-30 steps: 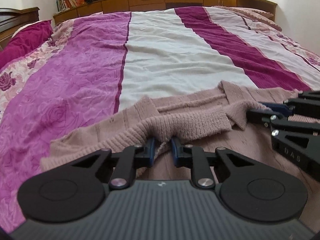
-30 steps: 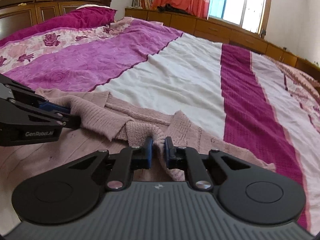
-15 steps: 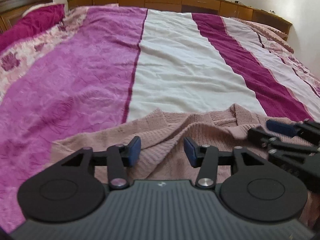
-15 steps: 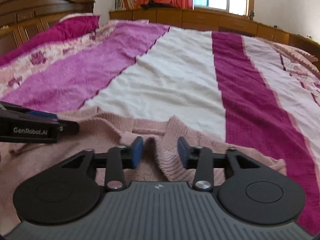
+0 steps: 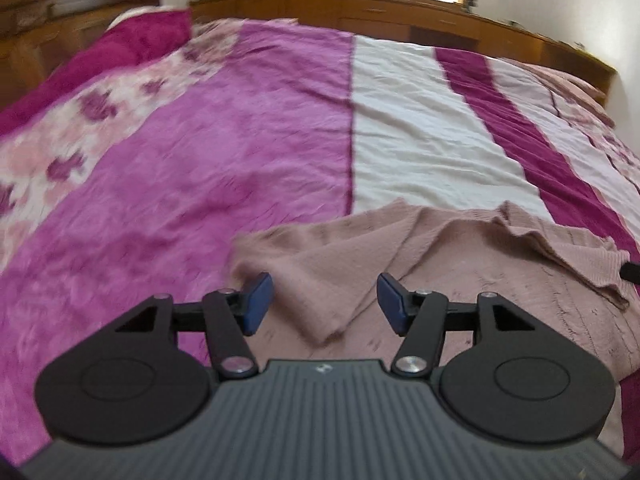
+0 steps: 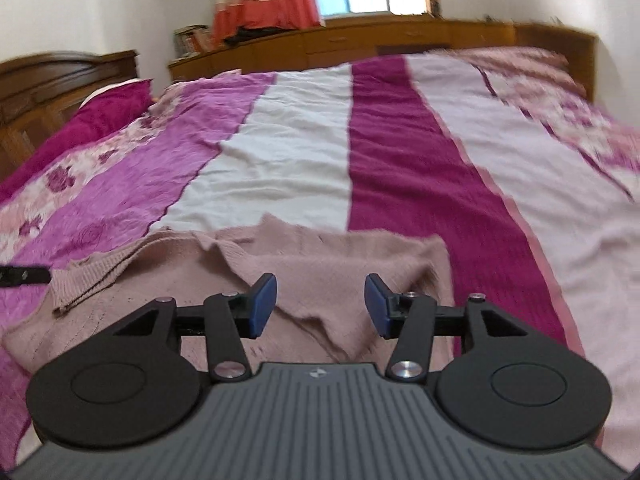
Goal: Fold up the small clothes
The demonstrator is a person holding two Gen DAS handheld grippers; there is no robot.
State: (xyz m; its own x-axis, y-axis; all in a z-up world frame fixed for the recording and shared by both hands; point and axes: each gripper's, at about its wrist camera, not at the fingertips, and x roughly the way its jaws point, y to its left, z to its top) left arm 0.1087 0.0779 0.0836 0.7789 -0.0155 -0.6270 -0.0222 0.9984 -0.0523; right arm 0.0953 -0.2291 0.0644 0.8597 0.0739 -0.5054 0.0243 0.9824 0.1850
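Observation:
A dusty-pink knitted sweater point(image 5: 460, 264) lies on the striped bedspread, its far part folded back toward me. My left gripper point(image 5: 325, 303) is open and empty above the folded left corner of it. In the right wrist view the same sweater point(image 6: 320, 264) lies spread, with a folded flap between the fingers. My right gripper point(image 6: 321, 304) is open and empty above the sweater's right side. A tip of the right gripper point(image 5: 631, 271) shows at the right edge of the left wrist view, and a tip of the left gripper point(image 6: 24, 274) shows at the left edge of the right wrist view.
The bedspread point(image 5: 208, 184) has purple, white and dark magenta stripes with floral edges. A magenta pillow point(image 5: 132, 44) and a dark wooden headboard point(image 6: 56, 80) are at the left. Wooden cabinets point(image 6: 360, 40) run along the far side under a window.
Both grippers opened and let go of the sweater's edge. Both have since pulled back and apart, the left one to the left and the right one to the right. The sweater now lies folded.

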